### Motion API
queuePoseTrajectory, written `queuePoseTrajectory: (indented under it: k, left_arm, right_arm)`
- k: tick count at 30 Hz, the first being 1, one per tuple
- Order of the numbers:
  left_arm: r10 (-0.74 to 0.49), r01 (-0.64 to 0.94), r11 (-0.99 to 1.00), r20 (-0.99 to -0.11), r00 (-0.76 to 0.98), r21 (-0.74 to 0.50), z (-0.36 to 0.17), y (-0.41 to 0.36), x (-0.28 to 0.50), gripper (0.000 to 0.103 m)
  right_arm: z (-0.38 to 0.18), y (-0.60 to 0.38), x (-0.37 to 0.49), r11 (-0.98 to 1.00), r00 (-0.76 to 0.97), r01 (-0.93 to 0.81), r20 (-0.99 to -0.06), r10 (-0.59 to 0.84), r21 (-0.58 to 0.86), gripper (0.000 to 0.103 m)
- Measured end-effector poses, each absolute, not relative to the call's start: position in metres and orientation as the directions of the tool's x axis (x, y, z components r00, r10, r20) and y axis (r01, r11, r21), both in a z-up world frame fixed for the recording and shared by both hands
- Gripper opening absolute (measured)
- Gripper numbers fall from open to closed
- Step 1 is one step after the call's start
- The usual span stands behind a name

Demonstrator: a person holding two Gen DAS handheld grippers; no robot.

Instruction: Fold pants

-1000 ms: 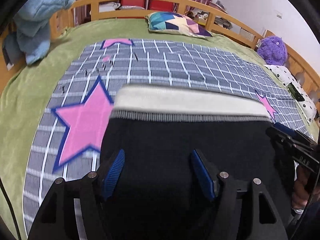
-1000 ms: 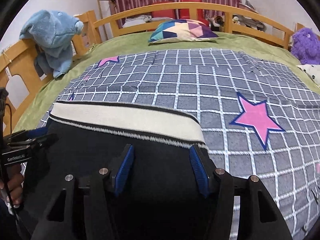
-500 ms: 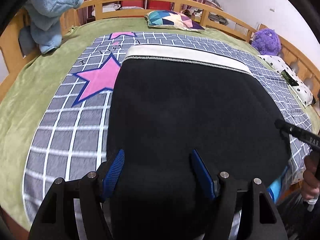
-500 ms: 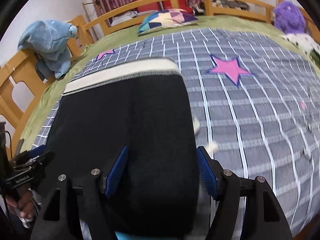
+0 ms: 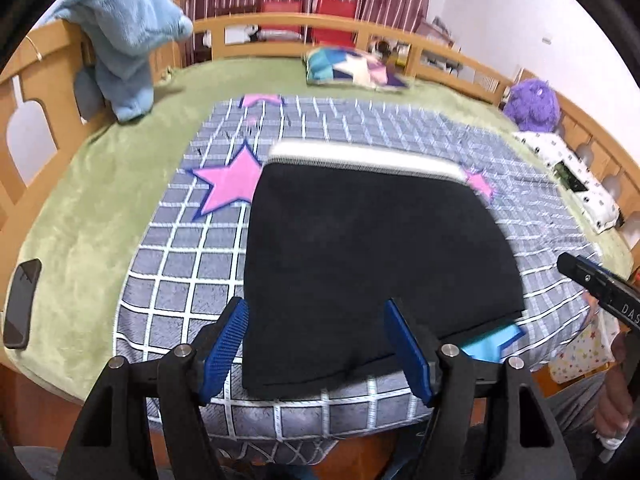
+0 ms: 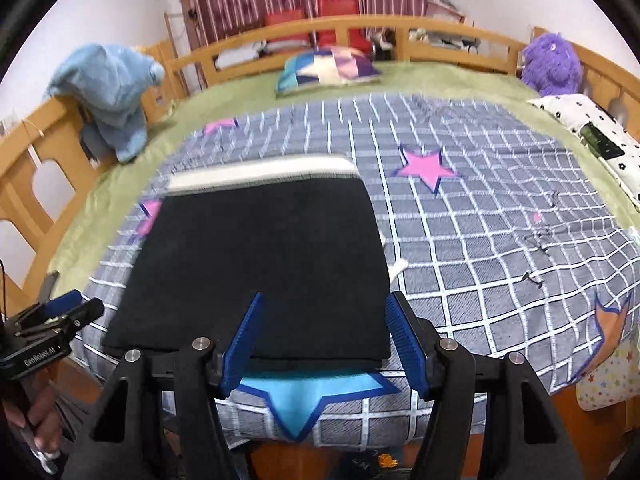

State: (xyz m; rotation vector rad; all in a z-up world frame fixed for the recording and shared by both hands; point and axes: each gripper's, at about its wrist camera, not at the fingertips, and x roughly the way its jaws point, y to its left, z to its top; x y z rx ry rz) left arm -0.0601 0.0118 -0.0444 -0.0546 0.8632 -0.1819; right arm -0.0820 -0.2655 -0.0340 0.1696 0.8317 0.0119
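The black pants [image 5: 372,256] lie folded flat on the grey checked blanket [image 5: 180,280], white waistband [image 5: 360,158] at the far end. They also show in the right wrist view [image 6: 260,264]. My left gripper [image 5: 316,344] is open and empty, hovering over the pants' near left edge. My right gripper [image 6: 326,340] is open and empty above the pants' near right edge. Each gripper shows in the other's view: the right one [image 5: 600,292] and the left one [image 6: 52,328], both off the bed's front edge.
A green bed cover [image 5: 92,200] lies under the blanket, ringed by a wooden rail [image 6: 340,28]. A blue plush [image 5: 120,40], patterned pillow [image 6: 324,68], purple plush [image 6: 552,64], spotted pillow [image 6: 592,132] and a phone [image 5: 22,304] sit around the edges.
Both grippers have pulled back toward the bed's front edge and risen. The pants now lie further from the cameras, with their near edge in view.
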Motion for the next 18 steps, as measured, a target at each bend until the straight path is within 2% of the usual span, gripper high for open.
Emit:
queuePoseTrajectory:
  k: [2,5,7,9,18]
  left_arm:
    - [-0.188,0.145,0.982,-0.729,0.658,-0.123,-0.032,0.011,-0.069,0.071]
    - [-0.17,0.144,0.985,-0.703,0.691,-0.096,-0.019,0.009,-0.079,0.072]
    - [-0.168,0.146,0.985,-0.694,0.7,-0.091,-0.012,0.006,-0.085,0.072]
    - [-0.168,0.146,0.985,-0.695,0.699,-0.091,-0.009,0.003,-0.089,0.073]
    - [-0.159,0.126,0.987,-0.694,0.702,-0.099,-0.005,-0.003,-0.1,0.076]
  right_arm:
    - [-0.023,-0.267,-0.091,0.984,0.696,0.069,-0.715,0.07,0.163,0.064]
    - [-0.012,-0.269,-0.102,0.983,0.713,0.103,-0.7,0.033,0.151,0.082]
    - [-0.005,-0.267,-0.107,0.984,0.725,0.106,-0.688,0.022,0.143,0.086]
    - [0.001,-0.265,-0.113,0.986,0.739,0.101,-0.674,0.017,0.136,0.093]
    - [0.011,-0.25,-0.122,0.994,0.757,0.061,-0.653,0.011,0.087,0.096]
